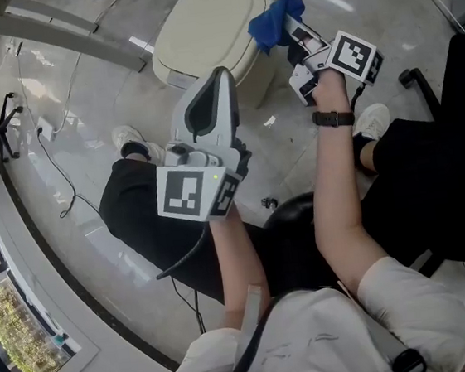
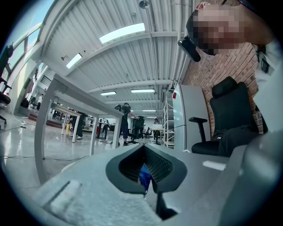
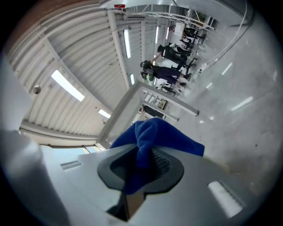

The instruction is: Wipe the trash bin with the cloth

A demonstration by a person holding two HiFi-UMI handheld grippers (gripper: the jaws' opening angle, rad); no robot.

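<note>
Blue cloth (image 1: 274, 19) clamped in the right gripper (image 1: 286, 31) at the trash bin (image 1: 198, 31).

The cream bin is seen standing on the grey floor (image 1: 83, 115), and the cloth is pressed against the right edge of its lid. In the right gripper view the cloth (image 3: 154, 132) is pinched between the jaws of the right gripper (image 3: 141, 152), bunched over their tips and hanging down through the gap behind them. The left gripper (image 1: 220, 74) is held off the bin, just short of its near side, with its tip pointed toward it. In the left gripper view the jaws of the left gripper (image 2: 143, 150) are brought together at the tips on nothing. A sliver of blue is glimpsed behind them, too small to be identified.
</note>
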